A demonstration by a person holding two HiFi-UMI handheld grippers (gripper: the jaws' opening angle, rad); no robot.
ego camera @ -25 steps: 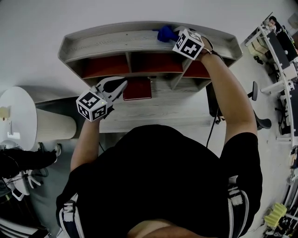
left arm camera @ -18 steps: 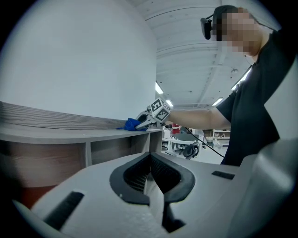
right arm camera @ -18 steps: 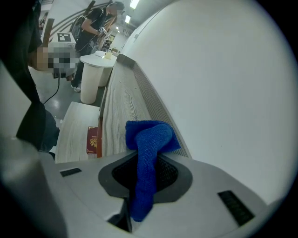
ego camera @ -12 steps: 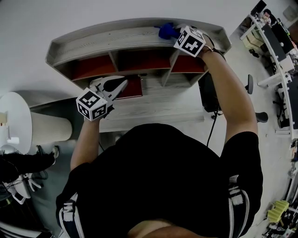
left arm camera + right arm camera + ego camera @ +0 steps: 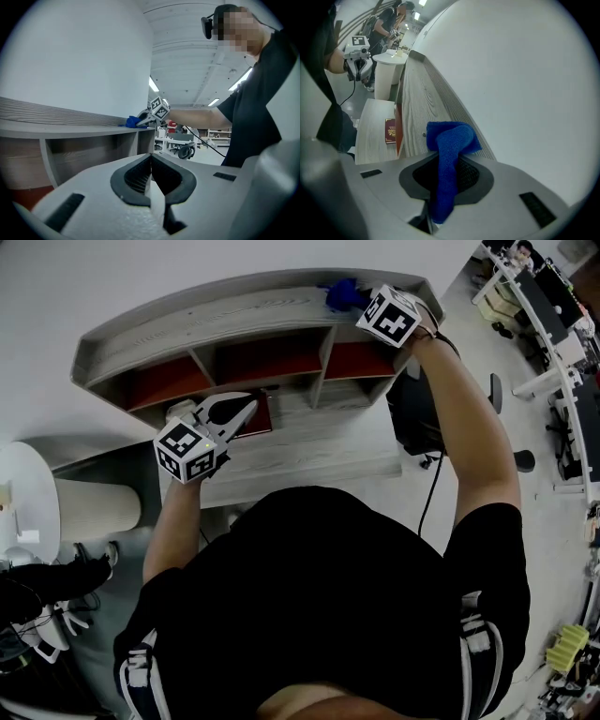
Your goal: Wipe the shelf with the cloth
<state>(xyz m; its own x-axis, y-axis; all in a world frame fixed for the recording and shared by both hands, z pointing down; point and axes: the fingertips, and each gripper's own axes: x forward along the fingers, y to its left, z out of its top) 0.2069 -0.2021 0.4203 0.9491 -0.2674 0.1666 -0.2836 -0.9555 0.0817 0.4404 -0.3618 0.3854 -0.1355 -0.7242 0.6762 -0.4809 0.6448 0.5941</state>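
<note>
Quick update from the shelf job. My right gripper (image 5: 446,159) is clamped on the blue knitted cloth (image 5: 451,138). The jaws pinch a fold of it, so the bunched end pokes out past the tips and a tail hangs back between them.

The cloth sits on the top board of the grey wood-grain shelf unit (image 5: 216,320), near its right end. That's roughly 1 o'clock from my head camera, close to the raised back lip along the white wall (image 5: 187,268). (I can't tell how much of the cloth is actually flat on the board, since the gripper covers it from above.)

My left gripper (image 5: 249,407) is idle, jaws pressed together with nothing between them. It hangs at about 10 o'clock, in front of the shelf's red-backed open compartments (image 5: 267,357).

In the head view its tips overlap a dark red booklet (image 5: 390,130) lying flat on the pale wood-grain desk (image 5: 319,460), right at the foot of the shelf unit. From the right gripper's camera the booklet is at 9 o'clock of the cloth, well apart from it and a level down.

Off at 8 o'clock there's a round white table (image 5: 23,484).
</note>
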